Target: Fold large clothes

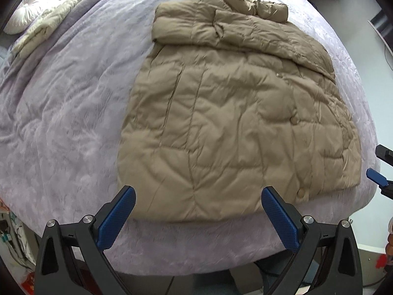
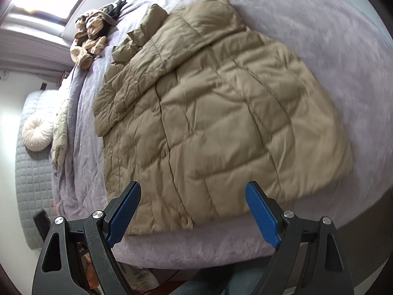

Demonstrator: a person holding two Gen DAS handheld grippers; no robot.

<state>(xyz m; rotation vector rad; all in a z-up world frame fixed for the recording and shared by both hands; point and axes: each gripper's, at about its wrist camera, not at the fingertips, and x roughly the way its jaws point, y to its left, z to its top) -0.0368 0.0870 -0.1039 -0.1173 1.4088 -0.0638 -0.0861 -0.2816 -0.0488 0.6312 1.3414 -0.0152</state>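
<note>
Both grippers are held with jaws wide apart and nothing between them, above the near hem of the coat. The left gripper is seen over the hem's left half, the right gripper over its right half. The coat, tan and quilted, is spread flat on the lilac bed, sleeves already folded across its upper part, collar at the far end. A reach toward the hem appears to be in hand. Next, each corner of the hem would likely need to be pinched through thick padding and carried toward the collar.
</note>
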